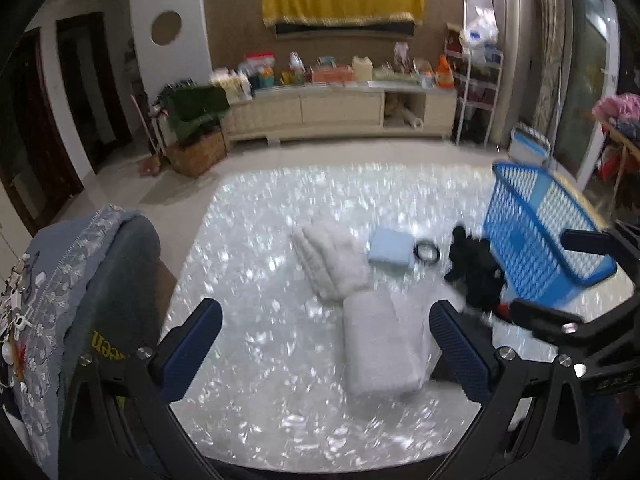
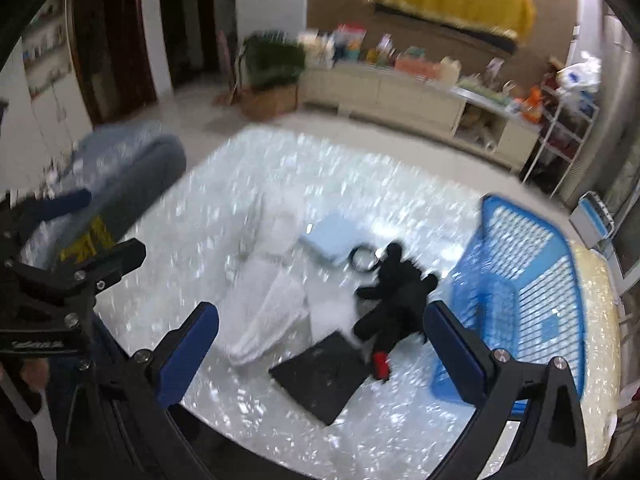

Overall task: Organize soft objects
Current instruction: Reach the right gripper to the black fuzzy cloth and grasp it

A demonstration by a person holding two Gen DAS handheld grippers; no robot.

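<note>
While no writing reads clearly, I see both claws released, left claw (image 1: 326, 346) over a fluffy white folded towel (image 1: 380, 348); right claw (image 2: 322, 350) over a black plush toy (image 2: 394, 300) beside the blue lattice basket (image 2: 532, 280) on the glittery worktop (image 2: 248, 184).

The table (image 1: 260, 420) is white with a glittering, mottled sheen. On it lie 2 white towels (image 1: 380, 344), a pale blue folded cloth (image 1: 391, 246), a black plush toy (image 2: 394, 296) with a red tag, a black flat cloth (image 2: 320, 376) and a bright blue lattice basket (image 1: 536, 232).
</note>
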